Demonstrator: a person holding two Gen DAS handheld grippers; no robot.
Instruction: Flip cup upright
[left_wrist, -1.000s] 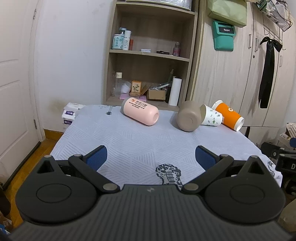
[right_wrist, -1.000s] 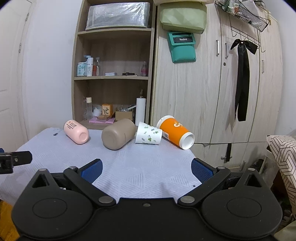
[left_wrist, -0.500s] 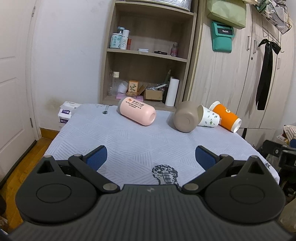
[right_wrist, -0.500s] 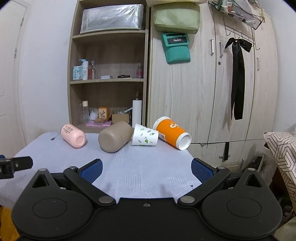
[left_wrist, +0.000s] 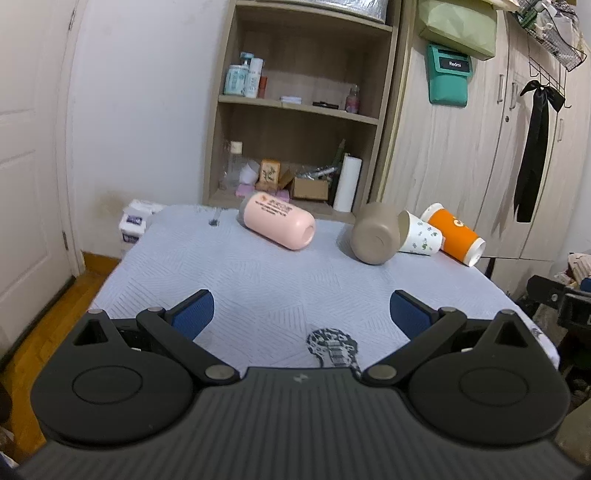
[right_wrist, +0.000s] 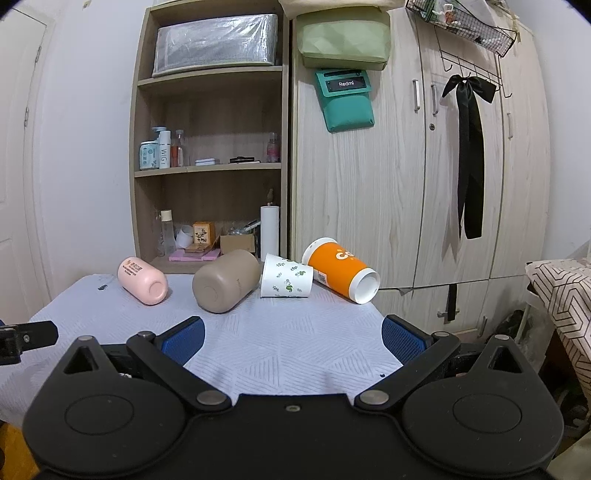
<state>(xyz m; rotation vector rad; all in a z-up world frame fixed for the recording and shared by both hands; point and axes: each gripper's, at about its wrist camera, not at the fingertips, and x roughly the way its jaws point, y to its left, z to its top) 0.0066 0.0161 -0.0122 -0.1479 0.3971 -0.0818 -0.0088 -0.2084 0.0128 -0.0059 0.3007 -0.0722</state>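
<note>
Several cups lie on their sides in a row at the far edge of a table with a pale patterned cloth (left_wrist: 266, 280): a pink cup (left_wrist: 277, 220), a tan cup (left_wrist: 375, 233), a white leaf-print paper cup (left_wrist: 421, 233) and an orange paper cup (left_wrist: 456, 232). In the right wrist view they show too: the pink cup (right_wrist: 142, 280), tan cup (right_wrist: 225, 284), leaf-print cup (right_wrist: 286, 281) and orange cup (right_wrist: 341, 270). My left gripper (left_wrist: 301, 314) is open and empty over the near half of the table. My right gripper (right_wrist: 293, 338) is open and empty, short of the cups.
A wooden shelf unit (left_wrist: 295, 110) with bottles and boxes stands behind the table, with a wardrobe (right_wrist: 424, 166) to its right. A white door (left_wrist: 26, 184) and wooden floor lie left. A patterned cushion (right_wrist: 561, 291) is at the right.
Both wrist views have shifted slightly; the cups sit a little lower and farther off in the frames. The cups have not moved and both grippers have stayed open.
</note>
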